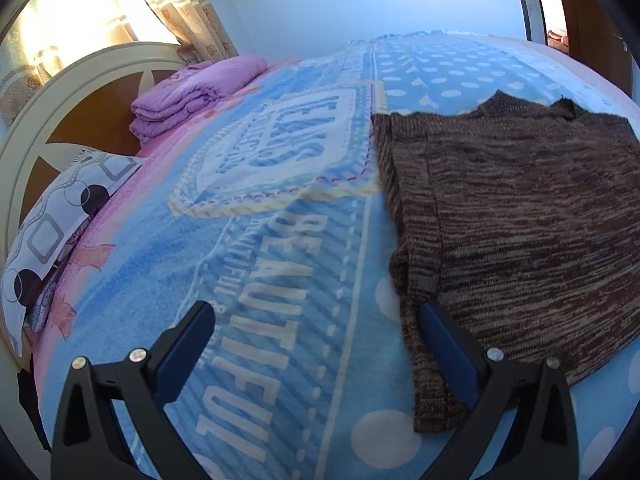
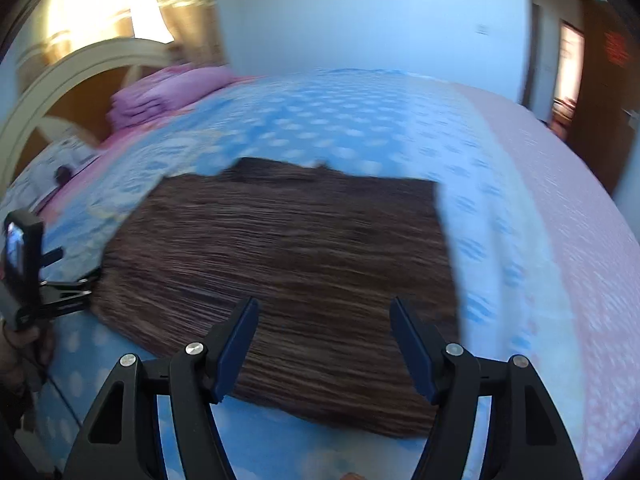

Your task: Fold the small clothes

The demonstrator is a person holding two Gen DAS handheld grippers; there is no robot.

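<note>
Brown knit sweater (image 1: 520,216) lies on the blue blanket (image 1: 280,280); only the right view shows its far edge. Left gripper (image 1: 320,344) gapes beside it, right gripper (image 2: 322,344) gapes above, both empty.

We read "BEAUTIFUL" in large pale capitals on the blue blanket (image 1: 280,280) in the left wrist view, the letters running lengthwise toward the camera. Beside it we saw a second, smaller line of the same pale lettering, too small and distorted for us to read with confidence. Higher up, a stitched badge panel (image 1: 276,156) on the same blanket carried blue block letters that we could not make out. In the right wrist view the blur left us nothing legible.
</note>
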